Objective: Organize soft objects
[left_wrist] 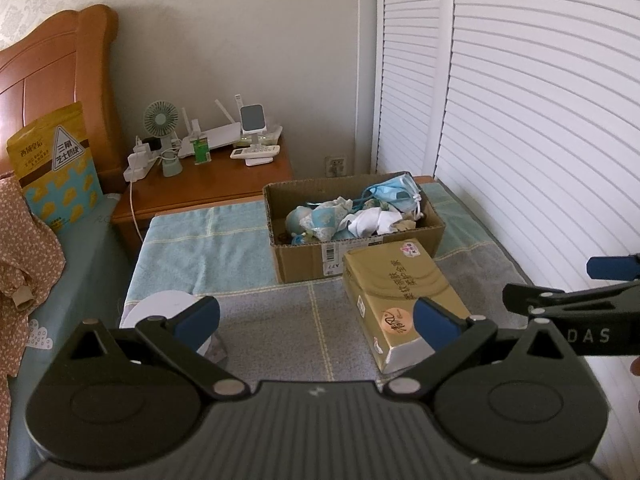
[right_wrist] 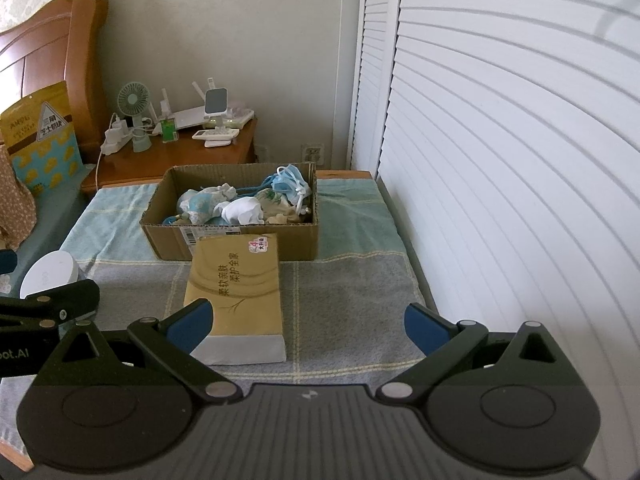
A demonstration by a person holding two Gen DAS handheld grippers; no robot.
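Right gripper (right_wrist: 308,326) hangs low over a checked towel (right_wrist: 348,300), fingers spread wide, nothing between them. Gold tissue pack (right_wrist: 236,292) lies flat on the towel, its near left corner behind the gripper's left blue pad (right_wrist: 188,326). Its far end touches or nearly touches the cardboard box (right_wrist: 236,216). Box open-topped, holding crumpled socks and cloths, with blue face masks (right_wrist: 290,184) at the right end. White round object (right_wrist: 50,274) at left. Left gripper's black finger (right_wrist: 48,302) enters from the left edge. Wooden nightstand (right_wrist: 180,156) beyond carries a small fan (right_wrist: 134,106).
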